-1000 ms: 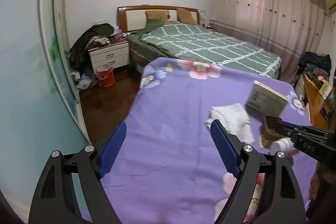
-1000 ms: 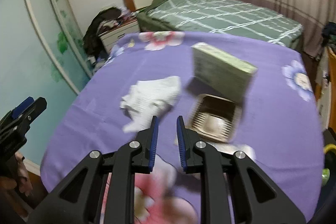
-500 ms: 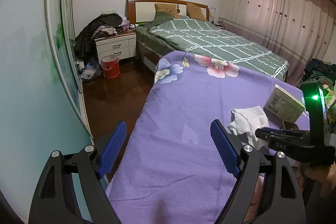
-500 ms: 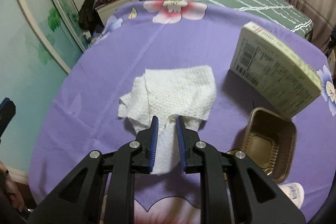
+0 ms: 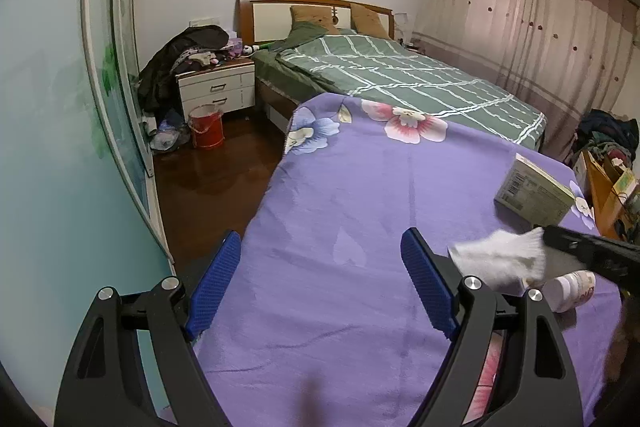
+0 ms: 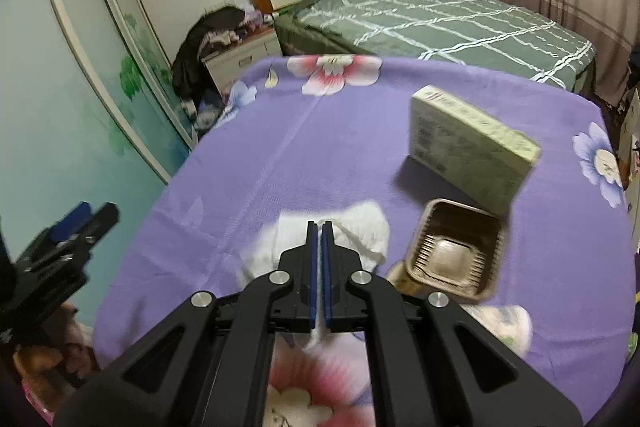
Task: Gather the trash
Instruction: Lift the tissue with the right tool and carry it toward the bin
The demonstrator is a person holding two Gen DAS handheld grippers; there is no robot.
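Over the purple flowered cloth (image 6: 320, 147) that covers the desk, the right gripper (image 6: 319, 227) has its blue fingers (image 6: 311, 267) pressed nearly together, pinching a crumpled white paper towel (image 6: 360, 231) between them; the towel bulges out on both sides of the fingers and a strip of it shows in the narrow gap. From the left wrist view the same towel (image 5: 500, 259) hangs from the tip of the right gripper (image 5: 556, 241) and looks lifted off the cloth, though the blur makes that hard to confirm. Just right of the towel sits an empty brown plastic tray (image 6: 452, 251), and behind the tray a pale green box (image 6: 468, 143) stands tilted on one edge. A small white bottle (image 5: 572, 289) lies on its side near the tray at the near right of the cloth. The left gripper (image 5: 320, 275) hovers above the left part of the cloth with its blue fingers (image 5: 426, 287) spread wide and nothing between them. Beyond the desk stands a bed with a green checked cover (image 5: 400, 71), with a white nightstand (image 5: 218, 87) and a red bucket (image 5: 206, 127) on the floor beside it.
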